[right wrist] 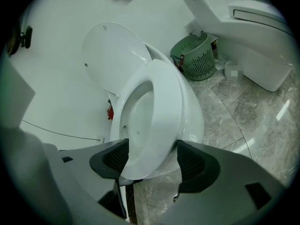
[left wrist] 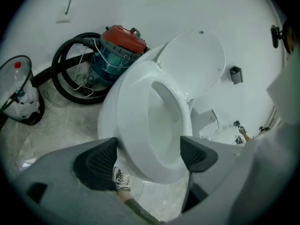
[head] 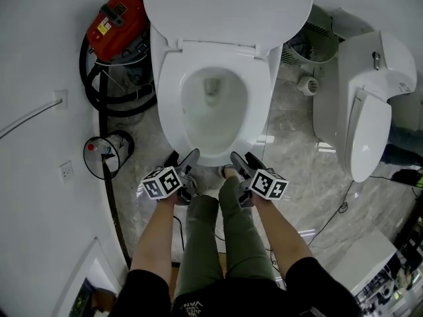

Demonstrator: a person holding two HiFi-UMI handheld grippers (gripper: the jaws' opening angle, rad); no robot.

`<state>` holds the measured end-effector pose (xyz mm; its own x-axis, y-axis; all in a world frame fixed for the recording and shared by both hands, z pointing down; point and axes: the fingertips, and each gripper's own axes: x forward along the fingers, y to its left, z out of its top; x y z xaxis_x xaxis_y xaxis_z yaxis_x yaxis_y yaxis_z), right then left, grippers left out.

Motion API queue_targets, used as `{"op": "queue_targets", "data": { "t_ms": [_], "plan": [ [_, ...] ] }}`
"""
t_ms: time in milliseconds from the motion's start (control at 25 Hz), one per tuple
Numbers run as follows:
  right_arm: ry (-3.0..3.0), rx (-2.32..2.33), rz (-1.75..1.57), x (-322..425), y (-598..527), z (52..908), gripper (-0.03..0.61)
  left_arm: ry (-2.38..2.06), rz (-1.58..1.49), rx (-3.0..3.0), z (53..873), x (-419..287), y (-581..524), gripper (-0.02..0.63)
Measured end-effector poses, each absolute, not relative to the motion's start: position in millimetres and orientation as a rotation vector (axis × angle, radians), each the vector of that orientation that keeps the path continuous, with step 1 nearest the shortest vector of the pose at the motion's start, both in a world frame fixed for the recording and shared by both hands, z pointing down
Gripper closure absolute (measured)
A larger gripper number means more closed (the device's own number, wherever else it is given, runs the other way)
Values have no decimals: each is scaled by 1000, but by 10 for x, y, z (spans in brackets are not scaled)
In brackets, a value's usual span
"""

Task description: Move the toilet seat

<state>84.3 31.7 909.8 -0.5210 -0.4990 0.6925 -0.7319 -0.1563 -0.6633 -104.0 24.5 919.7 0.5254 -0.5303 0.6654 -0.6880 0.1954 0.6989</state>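
Observation:
A white toilet stands against the wall with its lid (head: pixel 228 8) raised and its seat (head: pixel 173 91) lying flat on the bowl. Both grippers hover at the bowl's front rim. My left gripper (head: pixel 182 158) is open, and in the left gripper view the seat (left wrist: pixel 136 116) shows between its wide-spread pads (left wrist: pixel 101 161), untouched. My right gripper (head: pixel 245 160) is open too; the seat's front (right wrist: pixel 161 102) lies between its pads (right wrist: pixel 192 161) with gaps on both sides. The lid (right wrist: pixel 112 55) leans back behind.
A red vacuum cleaner (head: pixel 119 22) with a black hose (head: pixel 92 78) sits left of the toilet. A wire bin (head: pixel 102 154) stands nearer. Right are a green basket (right wrist: pixel 197 55), a paper roll (head: pixel 308 84) and a second toilet (head: pixel 370 104). The person's legs (head: pixel 218 230) are below.

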Motion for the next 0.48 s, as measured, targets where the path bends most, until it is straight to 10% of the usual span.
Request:
{"op": "queue_targets", "data": {
  "t_ms": [480],
  "plan": [
    [-1941, 1428, 1758, 821, 328, 8875, 262, -1120, 86, 1447, 8964, -1086, 259, 235]
  ]
}}
